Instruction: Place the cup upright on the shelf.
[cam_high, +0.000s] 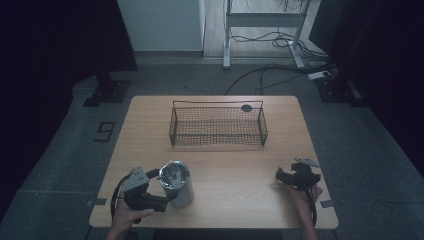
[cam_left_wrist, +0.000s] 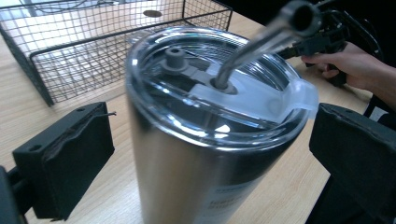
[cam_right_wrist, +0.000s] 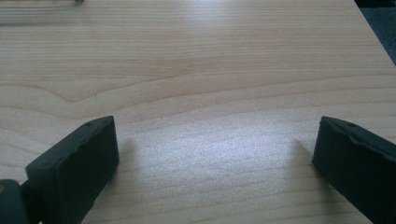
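The left gripper (cam_high: 167, 196) sits at the near left of the wooden table (cam_high: 240, 170), held in the person's left hand (cam_high: 127, 215). Its jaws stand spread wide, one on each side of a stainless steel tumbler (cam_high: 176, 183), and in the left gripper view a gap shows between each pad and the tumbler's wall, so nothing is pinched. The tumbler stands upright between those jaws, capped with a clear plastic lid (cam_left_wrist: 219, 88) through which a metal straw (cam_left_wrist: 261, 39) rises at a slant toward the far side. Beyond the tumbler, farther from the left gripper, a black wire basket (cam_high: 218, 125) rests on the table. The right gripper (cam_high: 281, 175) is well apart from the tumbler, at the near right of the table in the right hand (cam_high: 302, 195). Its jaws are spread too, with bare wood between them.
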